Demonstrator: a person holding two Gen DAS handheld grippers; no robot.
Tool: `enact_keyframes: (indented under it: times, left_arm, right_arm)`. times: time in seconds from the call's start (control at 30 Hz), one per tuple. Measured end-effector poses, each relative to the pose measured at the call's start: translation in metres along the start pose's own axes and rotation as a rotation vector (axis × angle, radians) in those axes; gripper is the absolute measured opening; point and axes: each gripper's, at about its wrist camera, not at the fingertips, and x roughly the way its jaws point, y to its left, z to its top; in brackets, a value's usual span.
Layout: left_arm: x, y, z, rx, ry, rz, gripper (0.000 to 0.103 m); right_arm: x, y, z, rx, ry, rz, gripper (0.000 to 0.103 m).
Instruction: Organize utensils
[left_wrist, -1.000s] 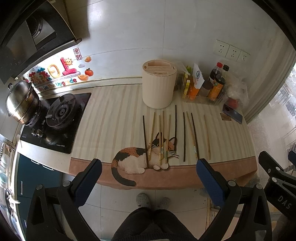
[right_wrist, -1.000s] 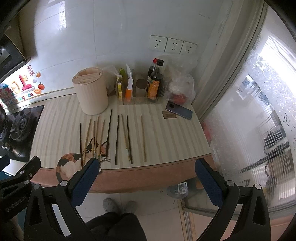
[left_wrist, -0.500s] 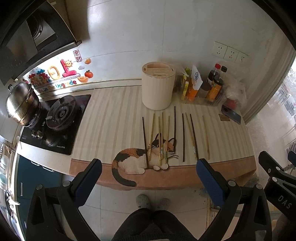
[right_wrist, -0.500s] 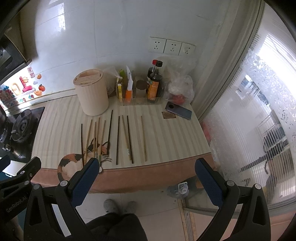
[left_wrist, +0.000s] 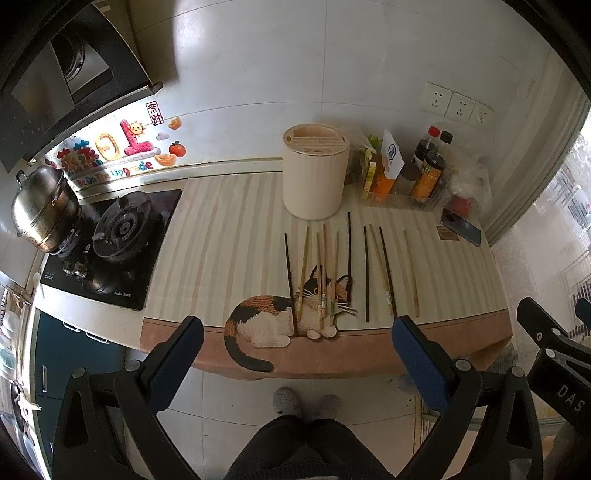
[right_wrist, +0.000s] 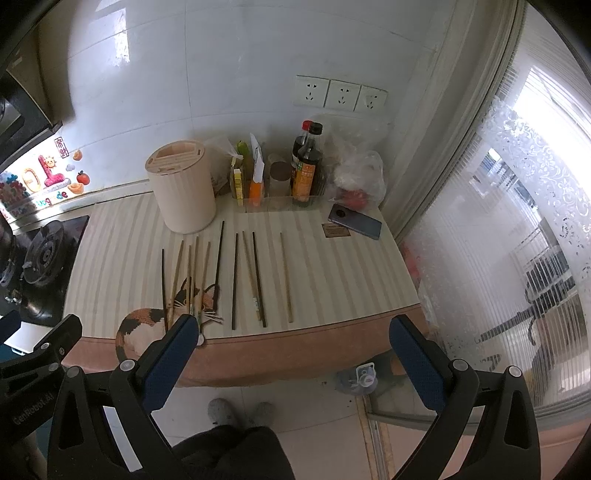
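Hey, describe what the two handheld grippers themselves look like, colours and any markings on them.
Both are black plastic frames with round silver screws and two fingers faced with blue textured pads. The left gripper, seen from the right wrist view, bears pale "GenRobot.AI" lettering; the right gripper shows "DAS" from the left wrist view. No cables are visible.

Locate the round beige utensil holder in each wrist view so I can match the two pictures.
Left wrist view: the utensil holder stands upper centre, behind the row of chopsticks.
Right wrist view: the utensil holder stands upper left of centre, again behind the chopsticks.
Shared landmark: the cat picture on the mat, at the counter's near edge under the leftmost chopsticks.
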Motion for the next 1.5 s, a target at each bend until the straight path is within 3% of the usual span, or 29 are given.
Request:
enact_keyframes:
  times: [0.8, 0.93, 1.07, 1.27, 1.33, 1.4, 1.5]
  left_arm:
    - [0.002, 0.007, 0.006, 0.004, -0.015, -0.002, 0.103]
    - [0.011, 0.007, 0.013, 0.031, -0.073, 0.010, 0.103]
    - [0.031, 0.015, 0.025, 0.071, -0.159, 0.054, 0.103]
    - [0.084, 0.029, 0.047, 0.097, -0.202, 0.105, 0.103]
    - [0.109, 0.030, 0.054, 0.100, -0.180, 0.138, 0.103]
    - [0.141, 0.033, 0.061, 0.093, -0.134, 0.170, 0.103]
    - [0.187, 0.040, 0.065, 0.066, -0.035, 0.186, 0.103]
  right_arm:
    - [-0.001, 0.003, -0.003, 0.003, -0.005, -0.003, 0.103]
    - [-0.002, 0.003, -0.002, 0.019, -0.005, -0.007, 0.103]
    - [0.006, 0.000, 0.002, 0.069, -0.047, -0.009, 0.103]
    - [0.054, -0.001, 0.009, 0.150, -0.059, 0.020, 0.103]
    - [0.077, 0.003, 0.010, 0.161, -0.039, 0.009, 0.101]
    - [0.108, 0.006, 0.014, 0.166, 0.001, 0.007, 0.093]
    - [0.150, 0.007, 0.016, 0.158, 0.067, 0.014, 0.074]
